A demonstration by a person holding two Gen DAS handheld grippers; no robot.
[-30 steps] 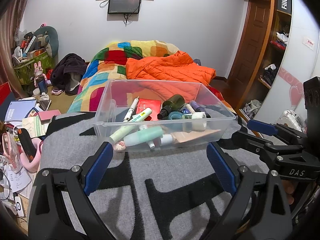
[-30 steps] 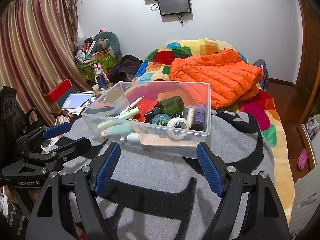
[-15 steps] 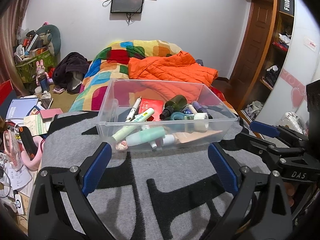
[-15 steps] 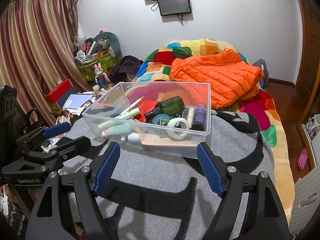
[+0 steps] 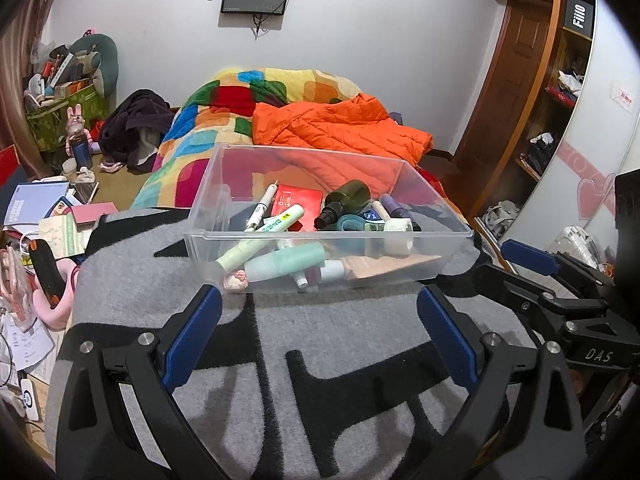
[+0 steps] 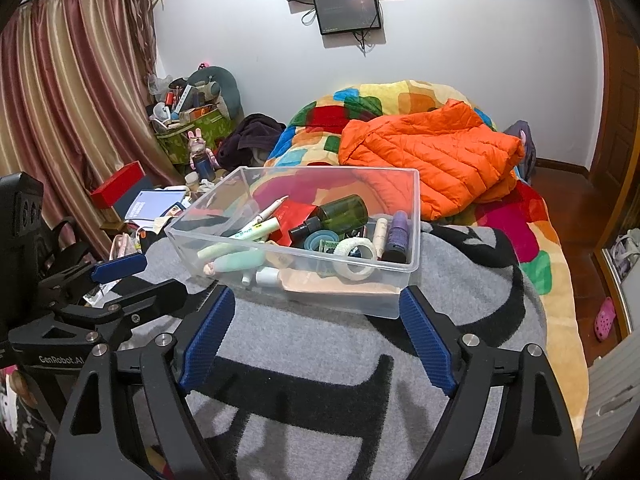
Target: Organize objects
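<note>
A clear plastic bin (image 5: 200,236) (image 6: 414,216) sits on a grey and black blanket (image 5: 344,344) (image 6: 320,344). It holds several items: a dark green bottle (image 5: 346,196) (image 6: 340,214), a red packet (image 5: 298,206), mint tubes (image 5: 284,266) (image 6: 236,260), a white tape roll (image 5: 398,232) (image 6: 356,258), a purple bottle (image 6: 397,236). My left gripper (image 5: 320,324) is open and empty, just short of the bin's near wall. My right gripper (image 6: 316,324) is open and empty, at the bin's near edge. Each gripper shows at the side of the other's view.
Behind the bin lies a bed with a colourful quilt (image 5: 240,96) and an orange jacket (image 5: 340,136) (image 6: 432,152). Books, papers and boxes (image 5: 36,208) clutter the floor on the left. A wooden shelf unit (image 5: 552,80) stands at the right.
The left gripper has risen and tilted slightly, so the bin sits a little lower in its view. The right gripper has barely moved. Both stay open.
</note>
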